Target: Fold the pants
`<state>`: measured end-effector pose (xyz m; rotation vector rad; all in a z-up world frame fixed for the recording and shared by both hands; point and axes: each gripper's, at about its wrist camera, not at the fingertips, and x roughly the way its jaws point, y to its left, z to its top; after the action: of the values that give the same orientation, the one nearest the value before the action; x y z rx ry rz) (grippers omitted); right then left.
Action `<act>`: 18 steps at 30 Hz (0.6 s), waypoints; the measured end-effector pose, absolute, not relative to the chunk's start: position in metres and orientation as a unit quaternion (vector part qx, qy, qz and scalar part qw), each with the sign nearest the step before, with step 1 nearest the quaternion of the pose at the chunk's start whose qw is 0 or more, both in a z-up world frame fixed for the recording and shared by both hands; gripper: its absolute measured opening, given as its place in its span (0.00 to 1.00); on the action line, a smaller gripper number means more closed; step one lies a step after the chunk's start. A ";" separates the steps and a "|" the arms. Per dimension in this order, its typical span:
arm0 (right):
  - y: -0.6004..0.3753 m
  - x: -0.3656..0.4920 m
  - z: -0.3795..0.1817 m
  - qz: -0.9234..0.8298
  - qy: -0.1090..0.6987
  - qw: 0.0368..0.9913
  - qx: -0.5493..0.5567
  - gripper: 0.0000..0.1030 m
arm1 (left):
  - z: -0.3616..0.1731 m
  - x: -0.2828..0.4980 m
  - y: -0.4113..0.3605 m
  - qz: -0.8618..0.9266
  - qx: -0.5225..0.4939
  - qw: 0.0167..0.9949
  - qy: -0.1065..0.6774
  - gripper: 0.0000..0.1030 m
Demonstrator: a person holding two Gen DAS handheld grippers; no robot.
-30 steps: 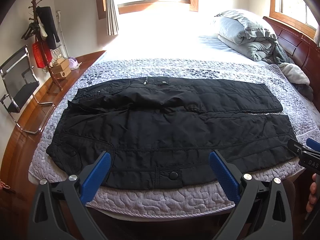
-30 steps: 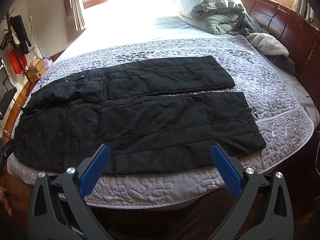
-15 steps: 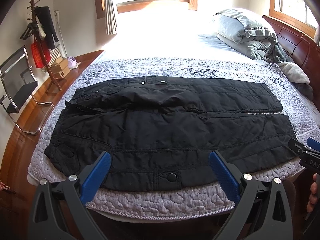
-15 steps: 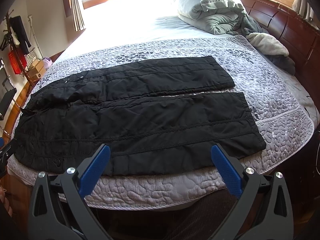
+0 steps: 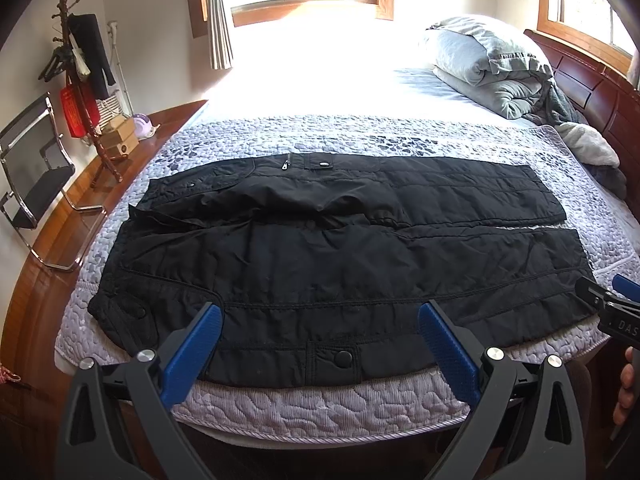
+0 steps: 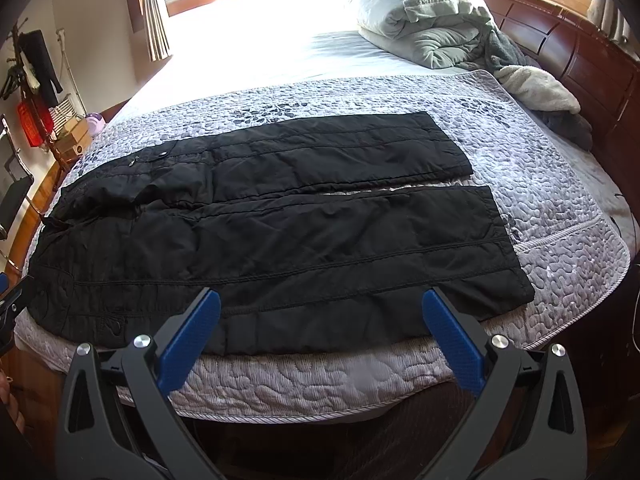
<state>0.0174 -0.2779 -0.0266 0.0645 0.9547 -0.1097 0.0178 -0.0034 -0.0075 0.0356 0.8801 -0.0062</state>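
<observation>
Black pants lie flat and unfolded across a quilt on a bed, waist at 9 o'clock, cuffs at 3 o'clock, one leg nearer the viewer. The left gripper hovers spread wide and empty over the near hem by a snap pocket. The right gripper, likewise released, hangs over the near leg. A good first fold likely means pinching the near edge at both ends together, then carrying it evenly onto the far leg.
</observation>
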 end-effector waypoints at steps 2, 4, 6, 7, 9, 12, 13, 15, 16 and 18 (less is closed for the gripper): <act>-0.278 0.018 -0.027 -0.053 0.459 0.886 0.031 0.98 | -0.007 0.018 -0.003 -0.003 0.017 0.904 0.426 0.97; -0.278 0.019 -0.027 -0.053 0.460 0.886 0.031 0.98 | -0.007 0.018 -0.003 -0.004 0.017 0.904 0.426 0.97; -0.277 0.020 -0.027 -0.052 0.461 0.885 0.031 0.98 | -0.007 0.020 -0.004 -0.004 0.018 0.904 0.426 0.97; -0.277 0.021 -0.027 -0.052 0.461 0.885 0.030 0.98 | -0.007 0.020 -0.004 -0.003 0.019 0.904 0.426 0.97; -0.277 0.022 -0.027 -0.052 0.461 0.885 0.030 0.98 | -0.008 0.021 -0.004 -0.004 0.019 0.904 0.427 0.97; -0.277 0.022 -0.028 -0.052 0.461 0.885 0.031 0.98 | -0.008 0.022 -0.005 -0.004 0.019 0.904 0.427 0.97; -0.277 0.022 -0.028 -0.053 0.461 0.885 0.031 0.98 | -0.008 0.022 -0.005 -0.004 0.019 0.904 0.428 0.97; -0.278 0.022 -0.028 -0.053 0.462 0.885 0.031 0.98 | -0.009 0.023 -0.005 -0.004 0.018 0.904 0.428 0.97; -0.278 0.022 -0.028 -0.053 0.462 0.885 0.032 0.98 | -0.009 0.023 -0.004 -0.004 0.018 0.904 0.428 0.97; -0.278 0.021 -0.029 -0.053 0.462 0.885 0.032 0.98 | -0.009 0.022 -0.004 -0.005 0.018 0.904 0.427 0.97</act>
<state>0.0213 -0.2779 -0.0287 0.0657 0.9602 -0.1101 0.0225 -0.0040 -0.0090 0.0379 0.8832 -0.0095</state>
